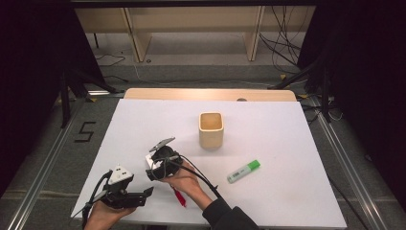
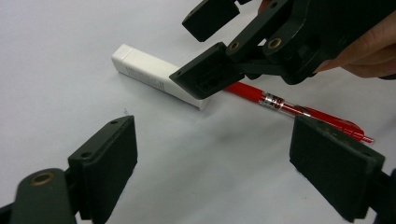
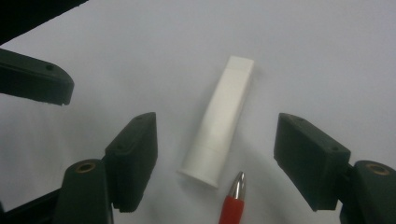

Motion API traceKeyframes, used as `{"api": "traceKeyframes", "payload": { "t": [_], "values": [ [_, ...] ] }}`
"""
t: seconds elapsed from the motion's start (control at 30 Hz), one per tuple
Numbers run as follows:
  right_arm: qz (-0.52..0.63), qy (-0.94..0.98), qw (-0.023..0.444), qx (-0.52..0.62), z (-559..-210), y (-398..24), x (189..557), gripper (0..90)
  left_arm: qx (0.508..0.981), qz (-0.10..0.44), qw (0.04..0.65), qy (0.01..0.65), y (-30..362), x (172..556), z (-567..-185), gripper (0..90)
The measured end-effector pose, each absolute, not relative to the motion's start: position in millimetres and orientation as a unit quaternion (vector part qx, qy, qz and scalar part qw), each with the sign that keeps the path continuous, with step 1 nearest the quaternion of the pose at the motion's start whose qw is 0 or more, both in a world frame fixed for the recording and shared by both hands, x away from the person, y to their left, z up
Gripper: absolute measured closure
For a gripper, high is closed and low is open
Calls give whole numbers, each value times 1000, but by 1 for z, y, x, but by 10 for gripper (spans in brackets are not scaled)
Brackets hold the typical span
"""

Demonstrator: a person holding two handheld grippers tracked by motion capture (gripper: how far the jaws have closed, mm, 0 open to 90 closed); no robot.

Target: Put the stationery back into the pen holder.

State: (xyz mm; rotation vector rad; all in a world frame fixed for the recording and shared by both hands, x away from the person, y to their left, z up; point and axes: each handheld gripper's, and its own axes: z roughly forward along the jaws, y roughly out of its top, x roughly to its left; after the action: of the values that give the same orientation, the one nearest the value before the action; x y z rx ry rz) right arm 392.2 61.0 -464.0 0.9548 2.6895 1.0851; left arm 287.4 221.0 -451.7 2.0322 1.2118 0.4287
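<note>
- Risk noted: the right gripper [image 3: 215,154] stood over the white tube [image 3: 219,123] with jaws apart and nothing between the pads; closing off-centre could have skidded the tube aside.
- Risk noted: the red pen [image 3: 232,203] lay with its tip just beside the tube's wider end and could have been pinched along with it.
- The left gripper [image 2: 212,158] hung open and empty nearby.
- The tube appeared white, flattish, capped, lying on the white table [image 1: 287,143] near the front edge.

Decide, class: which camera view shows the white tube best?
The right gripper view: the white tube lies whole between open jaws. The left gripper view has the right gripper covering one end; in the high view it is mostly hidden.
</note>
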Motion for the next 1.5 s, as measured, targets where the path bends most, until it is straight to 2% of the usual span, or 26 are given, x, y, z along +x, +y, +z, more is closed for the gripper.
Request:
{"api": "traceKeyframes", "payload": {
  "t": [0.8,1.13,1.37,1.5],
  "values": [
    [328,890,50,313,-482,74,394,430,788,165,354,476,223,287,-453,147],
    [313,893,61,319,-484,80,396,521,791,163,352,473,223,287,-453,147],
    [297,890,67,338,-482,83,397,656,790,164,353,474,223,287,-453,147],
    [292,886,66,354,-481,85,398,669,790,162,353,474,223,287,-453,147]
  ]
}}
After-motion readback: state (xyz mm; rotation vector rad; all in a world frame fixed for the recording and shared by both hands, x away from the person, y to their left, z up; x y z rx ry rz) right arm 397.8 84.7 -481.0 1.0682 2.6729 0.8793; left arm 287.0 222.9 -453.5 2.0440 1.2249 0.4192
